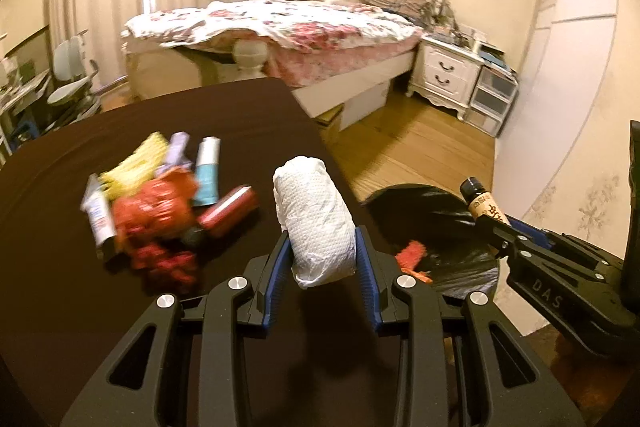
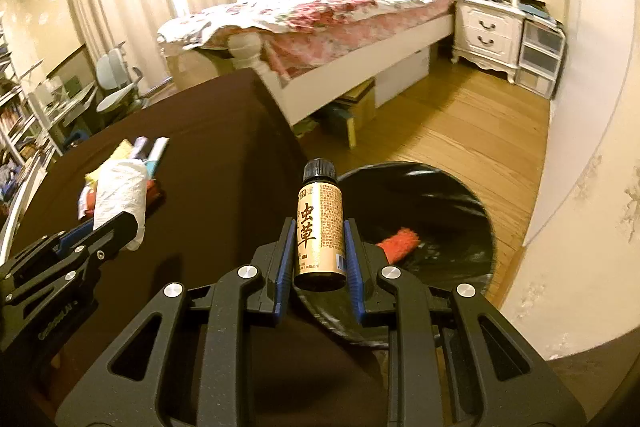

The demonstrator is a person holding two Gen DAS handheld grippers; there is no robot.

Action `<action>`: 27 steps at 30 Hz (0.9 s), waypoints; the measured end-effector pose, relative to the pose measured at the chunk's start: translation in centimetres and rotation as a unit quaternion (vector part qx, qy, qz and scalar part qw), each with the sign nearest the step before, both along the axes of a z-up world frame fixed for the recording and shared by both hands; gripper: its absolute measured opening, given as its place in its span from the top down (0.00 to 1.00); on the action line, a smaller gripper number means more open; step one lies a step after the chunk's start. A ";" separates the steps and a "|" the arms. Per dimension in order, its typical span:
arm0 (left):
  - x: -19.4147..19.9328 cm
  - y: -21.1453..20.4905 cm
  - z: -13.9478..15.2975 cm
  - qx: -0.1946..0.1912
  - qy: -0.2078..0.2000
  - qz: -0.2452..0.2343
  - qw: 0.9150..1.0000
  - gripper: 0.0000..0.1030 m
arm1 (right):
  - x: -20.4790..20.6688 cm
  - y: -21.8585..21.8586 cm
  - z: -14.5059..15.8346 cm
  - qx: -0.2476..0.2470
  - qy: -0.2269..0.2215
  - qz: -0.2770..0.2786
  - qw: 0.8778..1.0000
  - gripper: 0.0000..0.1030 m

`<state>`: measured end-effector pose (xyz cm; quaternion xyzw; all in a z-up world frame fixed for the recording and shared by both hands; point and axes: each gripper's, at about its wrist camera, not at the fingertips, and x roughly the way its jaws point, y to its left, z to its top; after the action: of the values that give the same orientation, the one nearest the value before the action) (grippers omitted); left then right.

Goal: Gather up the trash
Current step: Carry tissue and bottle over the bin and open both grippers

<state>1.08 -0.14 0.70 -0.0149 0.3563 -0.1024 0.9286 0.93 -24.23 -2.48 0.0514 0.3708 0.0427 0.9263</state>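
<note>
On the table (image 1: 60, 287) at far left lies the pile (image 1: 160, 211) of wrappers and tubes, not yet collected. My left claw (image 1: 322, 251) is closed on a paper wad (image 1: 316, 219), its long axis pointing forward, over the table's right edge. The bin (image 2: 440, 211) stands to the right (black liner, something red inside). My right claw (image 2: 318, 251), nearer it, grips an upright bottle (image 2: 320, 227) at the bin's near rim.

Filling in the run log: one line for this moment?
left tool: holds white crumpled paper wad | right tool: holds small brown gold-labelled bottle | black-lined round bin: not yet dropped
</note>
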 end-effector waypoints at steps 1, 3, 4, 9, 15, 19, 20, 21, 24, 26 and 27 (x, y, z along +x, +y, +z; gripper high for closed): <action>0.3 -0.8 -0.1 0.002 0.000 -0.006 1.000 0.67 | 0.1 -0.4 -0.2 0.000 0.001 -0.004 1.000 0.77; 0.9 -1.8 -0.4 0.007 0.001 -0.014 1.000 0.67 | 0.3 -1.4 -0.6 0.002 0.004 -0.013 1.000 0.77; 1.0 -2.2 -0.5 0.008 0.002 -0.016 1.000 0.67 | 0.4 -1.7 -0.8 0.003 0.005 -0.017 1.000 0.77; 2.5 -4.7 -0.8 0.021 0.004 -0.030 0.999 0.67 | 1.2 -3.4 -1.5 0.009 0.011 -0.032 0.999 0.77; 3.6 -6.8 -1.1 0.031 0.006 -0.038 0.999 0.67 | 2.1 -4.9 -1.8 0.011 0.010 -0.046 0.999 0.77; 4.6 -7.9 -1.4 0.036 0.011 -0.041 0.998 0.67 | 2.5 -6.0 -2.1 0.014 0.012 -0.054 0.998 0.77; 4.8 -8.2 -1.4 0.038 0.012 -0.043 0.998 0.67 | 2.7 -6.1 -2.1 0.015 0.012 -0.055 0.998 0.77; 5.0 -8.4 -1.4 0.039 0.012 -0.044 0.998 0.67 | 2.8 -6.3 -2.2 0.016 0.013 -0.057 0.998 0.77; 5.4 -8.9 -1.6 0.044 0.012 -0.048 0.998 0.67 | 2.9 -6.6 -2.4 0.019 0.014 -0.060 0.998 0.77; 5.8 -9.1 -1.8 0.046 0.016 -0.048 0.998 0.67 | 3.0 -6.7 -2.4 0.019 0.014 -0.062 0.998 0.77; 5.8 -9.2 -1.9 0.046 0.017 -0.048 0.998 0.67 | 3.0 -6.8 -2.5 0.019 0.014 -0.063 0.998 0.77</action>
<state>6.86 -9.34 -1.19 0.0431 0.3771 -0.1302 0.9160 3.92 -31.00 -4.98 0.0926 0.3792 -0.0096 0.9206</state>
